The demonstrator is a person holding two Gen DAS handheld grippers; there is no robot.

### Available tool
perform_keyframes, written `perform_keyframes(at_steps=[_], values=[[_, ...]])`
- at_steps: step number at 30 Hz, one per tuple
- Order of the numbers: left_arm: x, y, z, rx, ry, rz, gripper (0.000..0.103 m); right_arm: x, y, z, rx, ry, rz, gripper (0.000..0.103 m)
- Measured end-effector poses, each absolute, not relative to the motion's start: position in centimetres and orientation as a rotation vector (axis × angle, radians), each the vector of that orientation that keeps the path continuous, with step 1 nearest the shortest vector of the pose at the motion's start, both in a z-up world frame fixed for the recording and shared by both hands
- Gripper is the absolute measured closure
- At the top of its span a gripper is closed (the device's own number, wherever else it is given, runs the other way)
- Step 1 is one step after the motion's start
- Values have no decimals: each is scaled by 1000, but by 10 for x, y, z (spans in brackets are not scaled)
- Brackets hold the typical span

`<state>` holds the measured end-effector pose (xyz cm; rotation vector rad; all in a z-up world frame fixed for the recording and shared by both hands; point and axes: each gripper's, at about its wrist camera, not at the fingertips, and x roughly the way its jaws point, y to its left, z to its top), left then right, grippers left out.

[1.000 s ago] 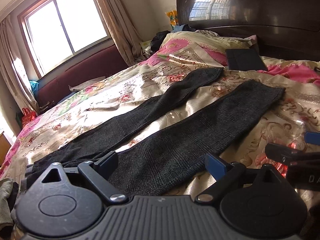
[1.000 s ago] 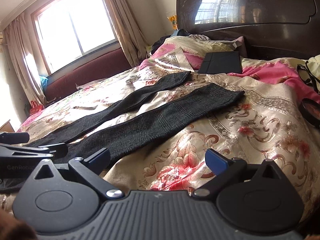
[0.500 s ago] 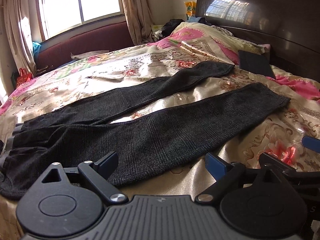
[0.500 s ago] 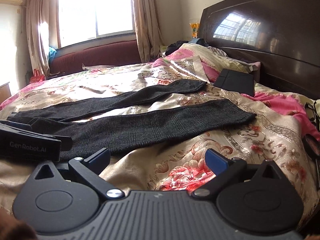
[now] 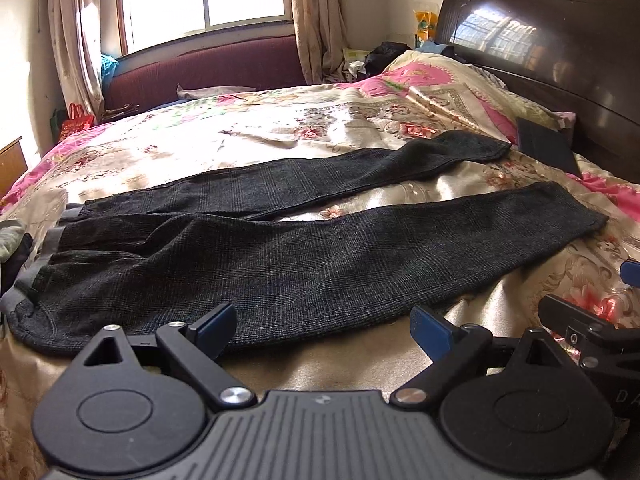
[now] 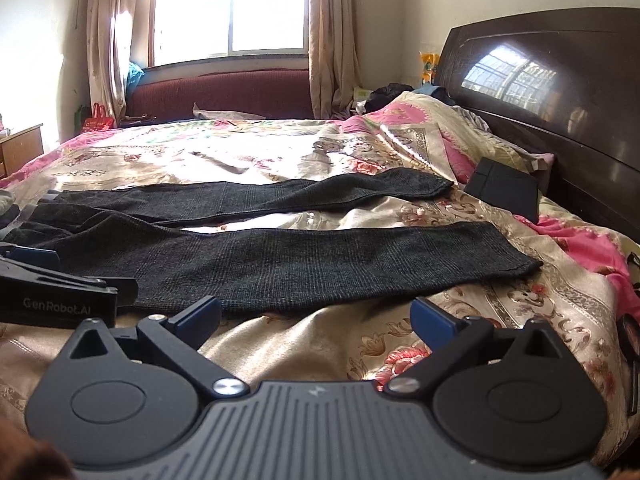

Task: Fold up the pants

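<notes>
Left gripper point(image 5: 323, 326): jaws spread wide, nothing held, poised over the near edge of the pants point(image 5: 304, 264). Right gripper point(image 6: 316, 316): jaws likewise apart and empty, over bare bedspread point(image 6: 344, 336) just short of the lower leg. Pants are laid flat, unfolded, on the bed, legs splayed toward the headboard point(image 6: 560, 92), waistband at left. A dark flat case point(image 6: 504, 190) is noted near the pillows.
</notes>
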<state>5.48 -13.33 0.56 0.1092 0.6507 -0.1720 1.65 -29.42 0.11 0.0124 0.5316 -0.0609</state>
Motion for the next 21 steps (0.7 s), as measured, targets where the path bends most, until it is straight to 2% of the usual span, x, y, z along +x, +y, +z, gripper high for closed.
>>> perform_keyframes(at_steps=[11,21], values=[[57,-98,-4,75,687,-142,0,21,-274,-2,-39,573,-39,3],[57,-80,-1,-3,637,-112,0,21,-269,-2,-54,571,-38,3]])
